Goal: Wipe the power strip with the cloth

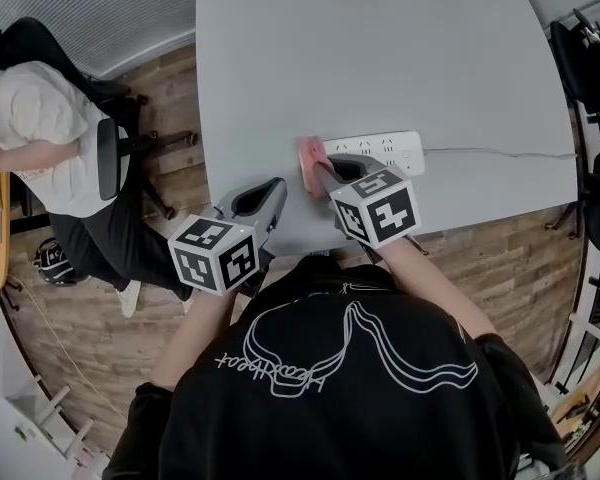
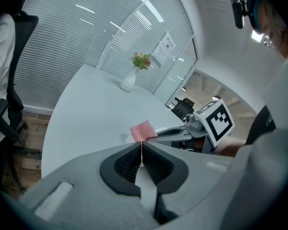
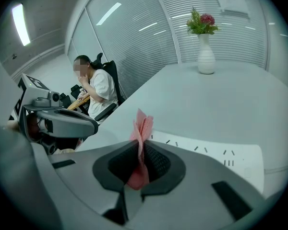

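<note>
A white power strip lies near the front edge of the grey table, its cable running off to the right. My right gripper is shut on a folded pink cloth, which stands upright at the strip's left end. In the right gripper view the cloth sticks up between the jaws of that gripper, with the strip just beyond. My left gripper hovers over the table's front edge, left of the cloth. Its jaws are shut with nothing between them. The cloth shows ahead of it.
A white vase with flowers stands at the table's far side. A seated person on a black office chair is to the left of the table. Wooden floor lies in front, and dark equipment stands at the right.
</note>
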`<state>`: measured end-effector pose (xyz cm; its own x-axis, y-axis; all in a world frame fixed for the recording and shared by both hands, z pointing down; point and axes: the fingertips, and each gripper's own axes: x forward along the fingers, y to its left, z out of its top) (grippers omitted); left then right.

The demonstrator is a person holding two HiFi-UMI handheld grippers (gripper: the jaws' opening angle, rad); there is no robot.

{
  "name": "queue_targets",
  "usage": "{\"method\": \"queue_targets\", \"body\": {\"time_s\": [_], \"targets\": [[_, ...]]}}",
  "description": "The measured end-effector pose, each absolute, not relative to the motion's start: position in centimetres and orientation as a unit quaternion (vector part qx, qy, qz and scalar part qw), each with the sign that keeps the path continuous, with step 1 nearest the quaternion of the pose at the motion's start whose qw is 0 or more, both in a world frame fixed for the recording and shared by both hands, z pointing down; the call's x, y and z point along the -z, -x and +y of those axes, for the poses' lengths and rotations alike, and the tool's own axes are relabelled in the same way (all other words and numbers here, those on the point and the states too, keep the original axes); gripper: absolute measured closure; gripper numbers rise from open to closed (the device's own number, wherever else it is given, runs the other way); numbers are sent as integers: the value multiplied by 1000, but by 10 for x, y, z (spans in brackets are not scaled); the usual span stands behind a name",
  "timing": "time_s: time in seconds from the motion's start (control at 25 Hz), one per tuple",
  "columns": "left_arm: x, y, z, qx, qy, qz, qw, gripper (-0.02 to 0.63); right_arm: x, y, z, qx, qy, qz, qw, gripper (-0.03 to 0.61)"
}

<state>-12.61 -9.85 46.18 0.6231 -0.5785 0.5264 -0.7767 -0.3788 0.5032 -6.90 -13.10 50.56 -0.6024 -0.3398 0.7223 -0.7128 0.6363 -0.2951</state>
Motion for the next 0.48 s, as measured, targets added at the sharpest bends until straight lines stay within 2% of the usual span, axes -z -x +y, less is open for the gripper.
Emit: {"method": "queue_targets", "body": {"time_s": [0.48], "targets": [[-458, 113, -101, -126, -828, -402, 371, 598, -507, 24, -143, -302, -350, -826, 323, 541]]}}
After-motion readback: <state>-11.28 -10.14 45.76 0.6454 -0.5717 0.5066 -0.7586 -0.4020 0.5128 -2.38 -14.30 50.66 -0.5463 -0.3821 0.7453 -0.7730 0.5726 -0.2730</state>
